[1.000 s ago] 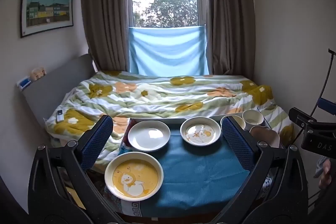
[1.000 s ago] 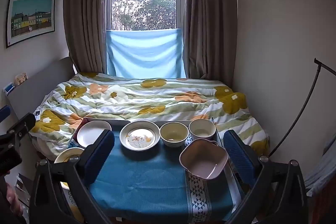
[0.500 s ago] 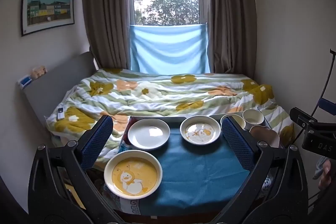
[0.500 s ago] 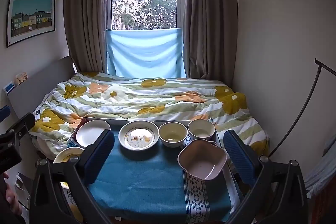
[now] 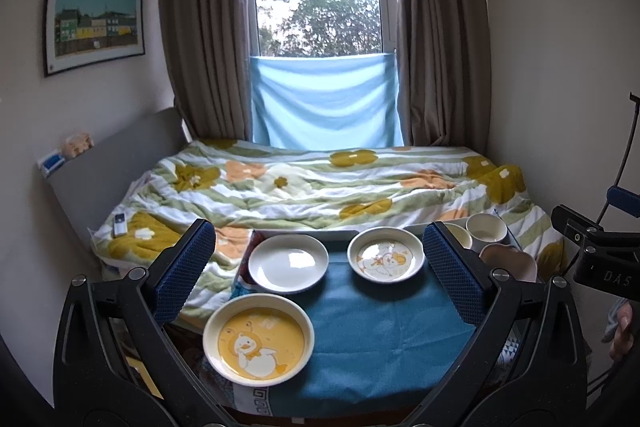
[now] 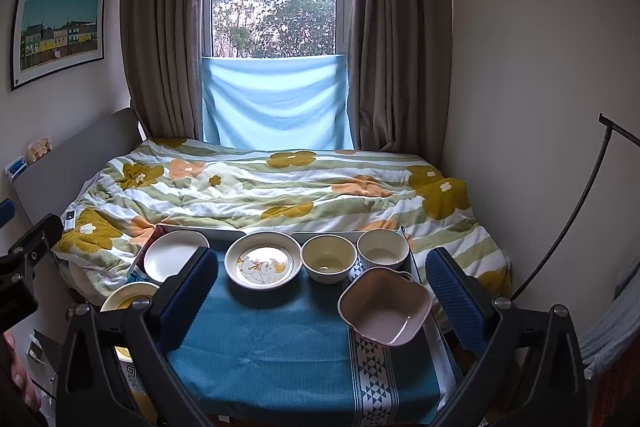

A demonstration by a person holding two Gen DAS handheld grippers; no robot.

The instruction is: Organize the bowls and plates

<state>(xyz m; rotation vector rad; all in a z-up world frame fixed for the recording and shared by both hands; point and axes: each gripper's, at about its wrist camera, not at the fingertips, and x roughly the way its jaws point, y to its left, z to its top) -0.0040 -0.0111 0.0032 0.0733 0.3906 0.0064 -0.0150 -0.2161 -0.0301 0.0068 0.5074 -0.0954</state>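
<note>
I held the left gripper (image 5: 316,277) wide open over the yellow duck plate (image 5: 258,339). The right gripper (image 6: 320,291) hung open and empty near the pink bowl (image 6: 385,305)

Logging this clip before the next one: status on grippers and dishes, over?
Left hand-held gripper open, empty. Right hand-held gripper open, empty. Three plates, three bowls spread unstacked on blue cloth. Nothing blocking.

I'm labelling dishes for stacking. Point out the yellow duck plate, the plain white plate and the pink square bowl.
yellow duck plate (image 5: 259,339), left wrist view, duck picture.
plain white plate (image 5: 287,262), left wrist view, centre.
pink square bowl (image 6: 385,307), right wrist view, inner bottom.
</note>
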